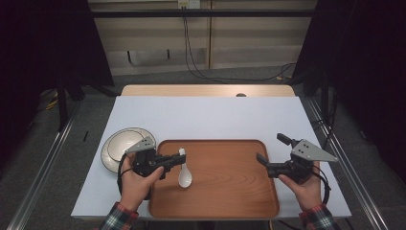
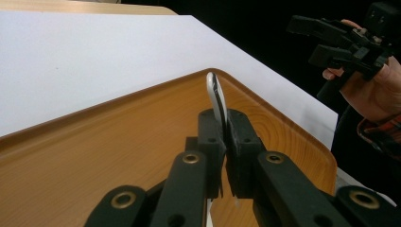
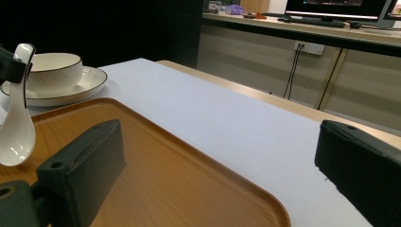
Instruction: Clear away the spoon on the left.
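Spoon [image 1: 184,173] is pinched by left gripper [image 1: 178,159] over tray [image 1: 230,191]; right gripper [image 1: 270,154] spread at 3 o'clock (idle). Placement judged pending.

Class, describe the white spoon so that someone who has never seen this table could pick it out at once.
Start at the wooden tray on the white table. Over the tray's left part, the left gripper is shut on the handle of the spoon, whose bowl hangs toward the wood. It is glossy white like the bowl and plate left of the tray, but small, long and narrow.
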Demonstrator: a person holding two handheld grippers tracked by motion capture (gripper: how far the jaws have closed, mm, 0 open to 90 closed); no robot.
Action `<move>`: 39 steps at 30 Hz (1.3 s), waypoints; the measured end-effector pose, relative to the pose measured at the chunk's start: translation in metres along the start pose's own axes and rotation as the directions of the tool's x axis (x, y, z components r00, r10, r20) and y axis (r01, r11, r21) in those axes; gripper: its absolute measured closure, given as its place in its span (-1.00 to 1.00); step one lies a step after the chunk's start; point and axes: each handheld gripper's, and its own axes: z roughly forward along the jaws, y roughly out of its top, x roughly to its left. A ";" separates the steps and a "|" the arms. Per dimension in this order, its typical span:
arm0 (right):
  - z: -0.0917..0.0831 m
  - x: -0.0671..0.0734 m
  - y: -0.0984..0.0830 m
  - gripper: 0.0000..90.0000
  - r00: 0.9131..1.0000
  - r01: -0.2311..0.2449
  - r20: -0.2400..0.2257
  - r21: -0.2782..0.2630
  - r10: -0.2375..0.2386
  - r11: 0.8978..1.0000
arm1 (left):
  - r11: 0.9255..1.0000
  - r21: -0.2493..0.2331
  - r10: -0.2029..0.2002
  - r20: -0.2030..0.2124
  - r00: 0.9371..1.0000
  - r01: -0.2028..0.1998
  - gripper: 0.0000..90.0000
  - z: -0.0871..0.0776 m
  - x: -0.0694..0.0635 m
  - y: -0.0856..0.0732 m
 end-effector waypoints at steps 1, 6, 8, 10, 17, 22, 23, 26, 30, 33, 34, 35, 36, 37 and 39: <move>0.000 0.000 0.000 -0.96 1.000 -0.002 0.003 0.002 0.002 1.000 | 1.000 0.004 0.000 0.001 1.000 0.000 0.90 0.000 0.000 0.000; 0.000 0.000 0.000 -0.96 1.000 -0.002 0.003 0.000 0.002 1.000 | 1.000 0.010 0.004 0.009 1.000 -0.004 0.90 0.000 -0.002 -0.001; 0.000 0.000 0.000 -0.95 1.000 -0.002 0.001 0.001 0.002 1.000 | 1.000 0.015 0.004 0.014 1.000 -0.004 0.90 0.001 -0.004 -0.003; 0.000 0.000 0.000 -0.96 1.000 -0.001 0.001 -0.001 0.001 1.000 | 1.000 0.016 0.001 0.014 1.000 -0.001 0.90 0.002 -0.005 -0.003; 0.000 0.000 0.000 -0.96 1.000 -0.001 0.000 -0.001 0.001 1.000 | 1.000 0.030 0.008 0.022 1.000 -0.008 0.90 0.005 -0.008 -0.007; 0.001 0.000 0.000 -0.96 1.000 -0.001 0.003 -0.001 0.001 1.000 | 0.999 0.039 0.002 0.037 0.999 -0.004 0.90 0.008 -0.011 -0.009; 0.001 0.000 0.000 -0.96 1.000 -0.001 0.003 0.000 0.001 1.000 | 0.999 0.044 0.003 0.041 0.999 -0.005 0.90 0.008 -0.011 -0.010; 0.000 0.000 0.000 -0.96 1.000 -0.003 0.002 0.000 0.003 1.000 | 0.999 0.046 0.002 0.041 0.999 -0.004 0.90 0.009 -0.012 -0.010; 0.001 0.000 0.000 -0.95 1.000 0.000 0.003 0.000 0.000 1.000 | 0.999 0.044 -0.007 0.044 0.999 0.005 0.90 0.009 -0.011 -0.012; 0.001 0.000 -0.001 -0.95 1.000 0.005 -0.001 0.001 -0.005 1.000 | 0.999 0.046 -0.020 0.053 0.998 0.018 0.90 0.012 -0.009 -0.014; 0.001 0.001 -0.001 -0.96 1.000 0.005 -0.001 0.001 -0.005 1.000 | 0.999 0.047 -0.025 0.056 0.998 0.023 0.90 0.012 -0.009 -0.014; 0.001 0.000 -0.001 -0.95 1.000 0.005 0.001 0.000 -0.005 1.000 | 0.999 0.045 -0.026 0.052 0.998 0.024 0.90 0.011 -0.009 -0.014; 0.001 0.000 -0.001 -0.96 1.000 0.004 0.002 0.001 -0.004 1.000 | 0.999 0.044 -0.028 0.051 0.998 0.025 0.90 0.011 -0.009 -0.014; 0.001 0.000 -0.001 -0.96 1.000 0.005 0.002 0.002 -0.005 1.000 | 0.999 0.044 -0.030 0.050 0.998 0.028 0.90 0.011 -0.008 -0.015; 0.001 0.000 -0.001 -0.96 1.000 -0.001 0.005 0.001 0.001 1.000 | 0.999 0.039 -0.037 0.047 0.998 0.035 0.90 0.012 -0.007 -0.015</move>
